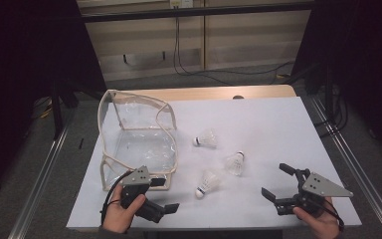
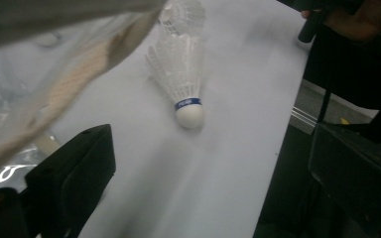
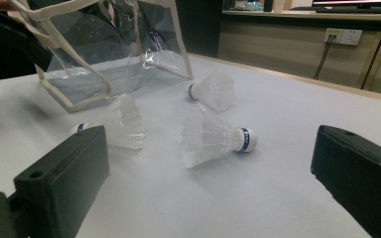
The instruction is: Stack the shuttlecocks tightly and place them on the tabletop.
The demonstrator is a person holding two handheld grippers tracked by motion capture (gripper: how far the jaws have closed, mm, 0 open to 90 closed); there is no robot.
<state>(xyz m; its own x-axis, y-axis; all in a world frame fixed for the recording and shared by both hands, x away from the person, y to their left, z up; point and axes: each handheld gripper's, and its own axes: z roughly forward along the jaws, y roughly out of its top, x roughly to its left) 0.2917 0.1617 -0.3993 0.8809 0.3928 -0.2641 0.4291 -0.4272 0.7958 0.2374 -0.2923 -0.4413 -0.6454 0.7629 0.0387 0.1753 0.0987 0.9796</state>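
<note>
A clear plastic bag [image 1: 138,130] with beige trim stands open at the table's left. Three white shuttlecocks lie to its right: one near the middle [image 1: 206,139], one further right [image 1: 235,163], one nearer the front [image 1: 207,183]. My left gripper [image 1: 165,195] sits at the bag's front corner, open and empty; in its own view the bag's trim [image 2: 54,94] hangs over one jaw and the nearest shuttlecock [image 2: 181,84] lies ahead of the left gripper [image 2: 213,188]. My right gripper [image 1: 277,181] is open at the front right, facing the shuttlecocks [image 3: 213,139] with nothing between the right gripper's [image 3: 213,183] jaws.
The white tabletop [image 1: 268,124] ends in a wooden strip [image 1: 214,92] at the far side. Metal rails [image 1: 350,159] run along both sides of the table. Cables [image 1: 229,74] lie on the floor behind it.
</note>
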